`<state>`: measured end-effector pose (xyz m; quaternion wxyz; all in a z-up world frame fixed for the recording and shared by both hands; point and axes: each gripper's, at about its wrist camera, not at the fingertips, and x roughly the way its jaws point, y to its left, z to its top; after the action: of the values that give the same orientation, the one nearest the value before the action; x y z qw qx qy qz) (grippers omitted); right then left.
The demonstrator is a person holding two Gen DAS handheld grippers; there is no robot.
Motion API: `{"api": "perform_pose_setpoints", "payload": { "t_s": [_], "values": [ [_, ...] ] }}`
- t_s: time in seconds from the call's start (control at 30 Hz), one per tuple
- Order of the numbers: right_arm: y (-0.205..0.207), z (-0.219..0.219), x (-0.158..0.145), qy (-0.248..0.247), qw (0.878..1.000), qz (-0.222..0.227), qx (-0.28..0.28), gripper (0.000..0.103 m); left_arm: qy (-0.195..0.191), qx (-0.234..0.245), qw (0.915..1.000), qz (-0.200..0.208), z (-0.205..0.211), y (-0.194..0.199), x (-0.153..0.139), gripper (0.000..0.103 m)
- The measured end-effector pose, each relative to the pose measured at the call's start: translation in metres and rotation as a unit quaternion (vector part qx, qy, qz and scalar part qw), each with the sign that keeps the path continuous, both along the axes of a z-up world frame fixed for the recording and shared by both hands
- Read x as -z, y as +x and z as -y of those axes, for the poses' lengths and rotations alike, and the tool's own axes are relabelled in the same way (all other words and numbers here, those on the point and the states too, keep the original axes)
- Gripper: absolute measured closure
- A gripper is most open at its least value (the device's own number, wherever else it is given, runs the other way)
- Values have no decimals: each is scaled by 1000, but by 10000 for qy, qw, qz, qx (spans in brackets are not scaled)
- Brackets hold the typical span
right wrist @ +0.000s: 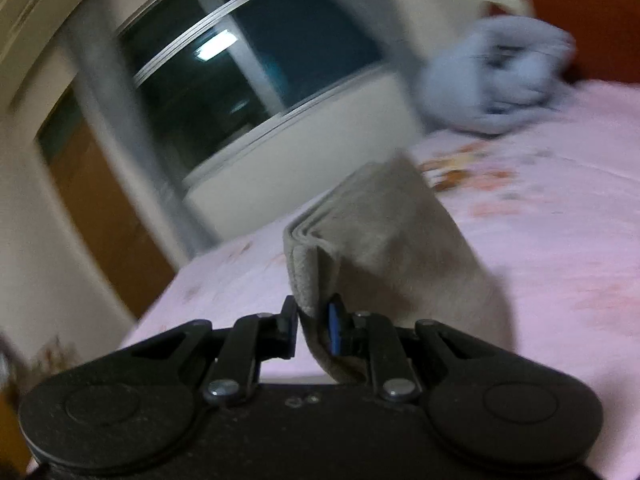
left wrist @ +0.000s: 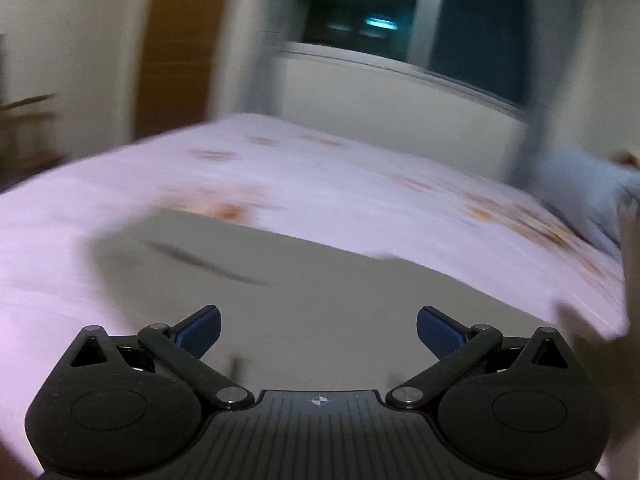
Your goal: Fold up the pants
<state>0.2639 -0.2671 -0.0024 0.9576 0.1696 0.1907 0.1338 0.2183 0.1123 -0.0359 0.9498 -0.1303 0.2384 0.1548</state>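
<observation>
Pinched between our right gripper's (right wrist: 313,330) jaws is a thick edge of the grey pants (right wrist: 384,248), several stacked layers lifted off the pink bed sheet (right wrist: 560,240). Our left gripper (left wrist: 318,330) hangs with jaws spread and empty above the flat part of the pants. We judge the main risk to be slippage: a bundle held at one corner could fan open or drag askew. Far right, a blue garment (right wrist: 496,80) could snag the carried fold.

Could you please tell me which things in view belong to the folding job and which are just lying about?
Job:
- grey pants
- right hand-held gripper, shut on them
- left hand-held gripper, open

Lying about:
- blue bundle of cloth
- pink sheet
</observation>
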Motion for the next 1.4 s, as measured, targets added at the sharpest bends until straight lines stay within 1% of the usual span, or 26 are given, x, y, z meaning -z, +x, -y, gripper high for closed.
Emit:
{"api": "perform_pose_setpoints", "payload": {
  "t_s": [0.1, 0.13, 0.17, 0.2, 0.23, 0.27, 0.33, 0.37, 0.47, 0.53, 0.6, 0.63, 0.67, 0.73, 0.77, 0.83, 0.9, 0.97, 1.0, 1.07, 1.13, 1.17, 1.2, 1.27, 1.33, 1.4],
  "values": [
    [5, -96, 47, -646, 9940, -382, -795, 96, -109, -583, 9982, 12, -68, -22, 3, 0],
    [8, -130, 73, -1030, 9856, -708, -1136, 89, -171, -713, 9973, -26, -84, -30, 7, 0],
    [11, -159, 98, -1390, 9717, -1225, -1464, 83, -232, -805, 9965, -22, -96, -37, 10, 0],
    [1, -173, 109, -1660, 9697, -1127, -1391, 83, -296, -886, 9956, 6, -104, -45, 14, 0],
    [-14, -179, 111, -1867, 9714, -728, -1274, 75, -324, -910, 9953, 3, -108, -50, 17, 0],
    [-20, -179, 108, -1818, 9727, -661, -1284, 70, -310, -891, 9955, -28, -109, -53, 21, 0],
    [-28, -165, 99, -1363, 9809, -585, -1260, 72, -180, -792, 9966, -128, -105, -55, 29, 0],
    [-30, -160, 95, -1250, 9826, -538, -1264, 75, -101, -738, 9970, -199, -99, -52, 33, 0],
    [-29, -150, 82, -1082, 9884, -320, -1012, 74, 142, -468, 9982, -350, -80, -44, 42, 0],
    [-15, -150, 84, -1064, 9897, -531, -797, 74, 364, -317, 9982, -350, -69, -41, 38, 0],
    [-1, -156, 92, -1102, 9887, -729, -708, 74, 372, -247, 9984, -359, -65, -40, 33, 0],
    [8, -162, 105, -915, 9834, -1169, -1047, 73, 368, -230, 9983, -392, -62, -41, 32, 0],
    [9, -165, 112, -808, 9800, -1322, -1249, 67, 343, -211, 9984, -401, -61, -41, 31, 0],
    [-6, -171, 104, -1186, 9776, -1060, -1377, 67, 69, -16, 9994, -352, -58, -42, 28, 0],
    [-11, -163, 99, -1026, 9803, -993, -1365, 73, -67, 99, 9996, -257, -55, -44, 24, 0],
    [-25, -127, 87, -422, 9885, -828, -1191, 71, -234, 403, 9988, -152, -41, -39, 20, 0],
    [-36, -83, 83, -84, 9932, -837, -801, 71, -299, 776, 9964, -175, -20, -25, 19, 0],
    [-43, -32, 80, 258, 9957, -865, -227, 70, -356, 1125, 9927, -266, 5, -7, 20, 0],
    [-48, -1, 79, 414, 9951, -878, 211, 69, -436, 1271, 9906, -269, 15, 0, 21, 0],
    [-53, 39, 80, 519, 9904, -930, 886, 59, -685, 1468, 9860, -387, 35, 17, 26, 0],
    [-61, 80, 81, 825, 9821, -952, 1402, 54, -702, 1613, 9831, -509, 53, 32, 31, 0],
    [-63, 91, 81, 877, 9794, -929, 1562, 47, -652, 1618, 9830, -570, 60, 38, 34, 0],
    [-67, 102, 81, 955, 9766, -925, 1692, 44, -618, 1586, 9830, -691, 67, 45, 39, 0],
    [-63, 105, 83, 1270, 9733, -910, 1679, 42, -577, 1517, 9829, -872, 76, 54, 46, 1],
    [-58, 98, 85, 1234, 9765, -947, 1492, 42, -479, 1533, 9825, -947, 84, 58, 50, 14],
    [-50, 98, 88, 1304, 9778, -1136, 1187, 42, -513, 1516, 9821, -993, 90, 59, 52, 51]
  ]
}}
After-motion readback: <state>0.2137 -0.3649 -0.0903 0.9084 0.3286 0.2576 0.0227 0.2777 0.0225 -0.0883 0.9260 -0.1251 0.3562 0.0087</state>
